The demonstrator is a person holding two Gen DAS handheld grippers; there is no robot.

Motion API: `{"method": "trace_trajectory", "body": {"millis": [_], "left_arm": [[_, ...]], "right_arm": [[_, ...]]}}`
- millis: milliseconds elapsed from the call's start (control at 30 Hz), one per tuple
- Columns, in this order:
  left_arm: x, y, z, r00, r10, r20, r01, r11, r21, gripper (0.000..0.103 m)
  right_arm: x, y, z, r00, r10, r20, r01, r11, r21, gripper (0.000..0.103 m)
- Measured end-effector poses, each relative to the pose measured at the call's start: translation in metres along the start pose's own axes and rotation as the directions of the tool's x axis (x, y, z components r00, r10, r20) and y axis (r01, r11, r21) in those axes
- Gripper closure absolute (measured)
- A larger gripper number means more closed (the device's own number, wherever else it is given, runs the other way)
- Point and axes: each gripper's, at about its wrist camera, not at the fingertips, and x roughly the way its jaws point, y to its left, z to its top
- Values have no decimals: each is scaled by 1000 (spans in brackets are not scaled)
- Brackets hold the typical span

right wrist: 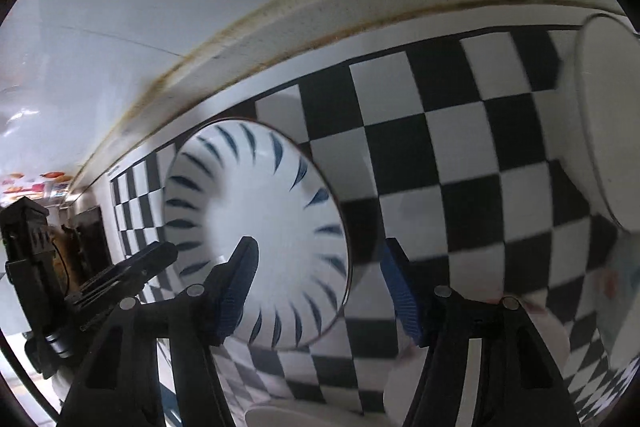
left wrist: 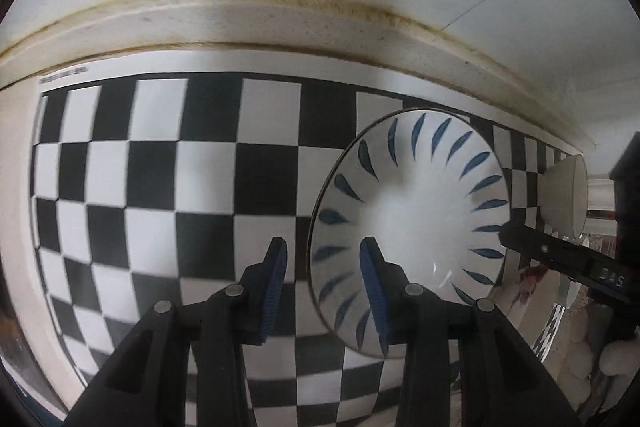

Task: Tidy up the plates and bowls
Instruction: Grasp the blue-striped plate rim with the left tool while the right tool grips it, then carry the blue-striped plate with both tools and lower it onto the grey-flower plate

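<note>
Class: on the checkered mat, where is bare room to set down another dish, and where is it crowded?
Free: the checkered mat left of the blue-leaf bowl, out to the counter ledge. Crowded: right of that bowl, near the plain white bowl and the right tongs.

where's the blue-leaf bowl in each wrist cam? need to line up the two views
Left wrist: blue-leaf bowl sits right of centre, on the checkerboard mat, with the left gripper straddling its near-left rim.
Right wrist: the same bowl is left of centre, with the right gripper straddling its near-right rim.
Shared landmark: the stained cream ledge behind the mat.
</note>
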Motion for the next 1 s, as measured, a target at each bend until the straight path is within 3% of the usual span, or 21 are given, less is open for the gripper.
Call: {"method": "trace_trajectory", "body": {"millis": [67, 133, 300, 400, 567, 1000], "left_arm": [[9, 0, 4, 1000, -13, -23, 13, 1000, 5, 75], [17, -3, 5, 999, -17, -44, 18, 1000, 21, 81], [20, -6, 2, 1000, 3, -20, -3, 999, 36, 81], [18, -5, -2, 1000, 17, -8, -17, 999, 35, 81], [5, -14, -10, 998, 55, 41, -57, 996, 67, 81], [-28, -32, -36, 988, 86, 131, -98, 991, 91, 81]], "right_arm": [[10, -3, 4, 1000, 4, -25, -4, 1000, 8, 52], [17, -5, 4, 999, 10, -47, -9, 1000, 9, 70], [20, -8, 2, 999, -32, -29, 31, 999, -8, 83], [20, -13, -1, 1000, 5, -31, -4, 1000, 9, 85], [11, -7, -8, 1000, -12, -9, 12, 999, -36, 86], [-24, 10, -44, 998, 34, 57, -29, 996, -90, 88]]}}
